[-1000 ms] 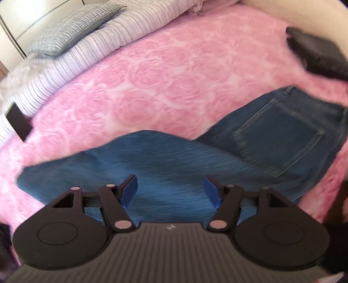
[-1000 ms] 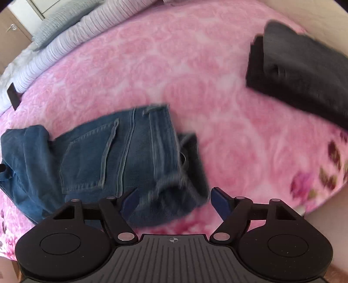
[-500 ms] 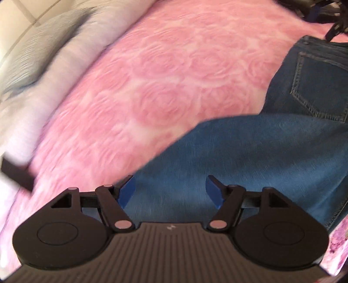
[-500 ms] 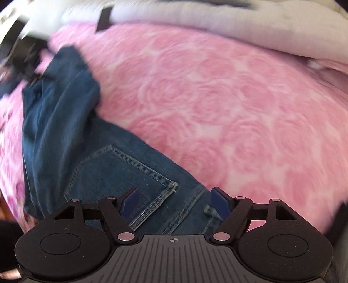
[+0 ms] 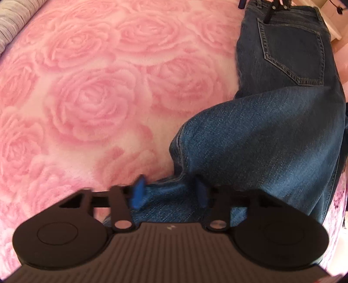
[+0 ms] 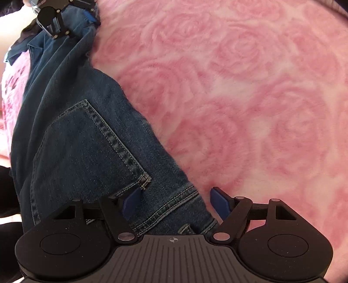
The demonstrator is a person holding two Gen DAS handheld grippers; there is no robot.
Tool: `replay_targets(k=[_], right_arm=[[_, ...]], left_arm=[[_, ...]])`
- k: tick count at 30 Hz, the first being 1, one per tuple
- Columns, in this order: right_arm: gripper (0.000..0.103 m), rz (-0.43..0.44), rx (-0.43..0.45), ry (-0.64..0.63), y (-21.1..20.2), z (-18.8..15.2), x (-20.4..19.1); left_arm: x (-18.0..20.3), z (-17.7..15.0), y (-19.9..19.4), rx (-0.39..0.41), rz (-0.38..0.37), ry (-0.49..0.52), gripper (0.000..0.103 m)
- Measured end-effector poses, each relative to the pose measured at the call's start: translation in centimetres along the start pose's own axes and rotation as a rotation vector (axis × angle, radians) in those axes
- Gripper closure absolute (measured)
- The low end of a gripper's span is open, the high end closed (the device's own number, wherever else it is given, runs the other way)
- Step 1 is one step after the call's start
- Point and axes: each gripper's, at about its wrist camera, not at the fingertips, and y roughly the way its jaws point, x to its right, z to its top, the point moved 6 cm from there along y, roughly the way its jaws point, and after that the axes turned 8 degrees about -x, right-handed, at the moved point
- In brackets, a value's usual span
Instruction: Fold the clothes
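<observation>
Nearest the left tool [image 5: 169, 192], its blue fingers [image 5: 137, 192] stand wide apart with the hem end of the jeans [image 5: 261, 139] lying between them, not pinched. The right tool [image 6: 175, 203] is also spread wide, straddling the waistband by the back pocket [image 6: 91, 143]. The jeans stretch along the bed's edge on the pink rose blanket [image 5: 87, 98]. Farther off, a striped cover [image 5: 13, 17] shows at the corner
</observation>
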Motion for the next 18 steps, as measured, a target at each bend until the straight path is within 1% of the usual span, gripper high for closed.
replay_targets(k=[1, 2, 3, 4, 7, 9, 10, 12, 13, 15, 17, 18], right_arm=[[0.064, -0.004, 0.001, 0.000, -0.4, 0.1, 0.0], [0.078, -0.007, 0.002, 0.000, -0.8, 0.1, 0.0], [0.087, -0.013, 0.006, -0.003, -1.4, 0.2, -0.1], [0.090, -0.030, 0.030, -0.019, -2.5, 0.0, -0.6], [0.091, -0.082, 0.128, -0.049, -7.2, -1.0, -2.9], [0.091, -0.108, 0.168, -0.109, -10.5, -2.9, -6.1], [0.091, -0.118, 0.183, -0.141, -12.0, -4.0, -7.8], [0.091, -0.119, 0.166, -0.219, -13.9, -7.1, -11.5], [0.091, -0.107, 0.151, -0.240, -14.3, -8.8, -13.3], [0.091, -0.088, 0.115, -0.249, -13.8, -11.8, -16.3], [0.092, -0.045, 0.079, -0.220, -12.0, -14.3, -18.4], [0.091, -0.029, 0.059, -0.206, -10.6, -15.3, -19.2]], left_arm=[[0.2, -0.1, -0.3, -0.003, 0.013, 0.003, 0.077], [0.5, -0.4, -1.1, 0.002, 0.033, 0.004, 0.081], [0.8, -0.6, -2.0, 0.010, 0.049, -0.008, 0.085], [1.2, -0.8, -3.0, 0.018, 0.063, -0.021, 0.087], [3.2, -1.9, -7.4, 0.055, 0.108, -0.065, 0.088], [5.9, -3.0, -10.1, 0.064, 0.133, -0.078, 0.089], [7.6, -3.6, -11.3, 0.059, 0.143, -0.077, 0.089], [11.5, -5.1, -13.2, 0.041, 0.150, -0.077, 0.090], [13.4, -5.9, -13.6, 0.022, 0.141, -0.079, 0.090], [17.5, -7.4, -13.3, -0.038, 0.112, -0.079, 0.090], [20.9, -8.9, -12.2, -0.098, 0.079, -0.082, 0.090], [22.4, -9.6, -11.4, -0.126, 0.062, -0.086, 0.088]])
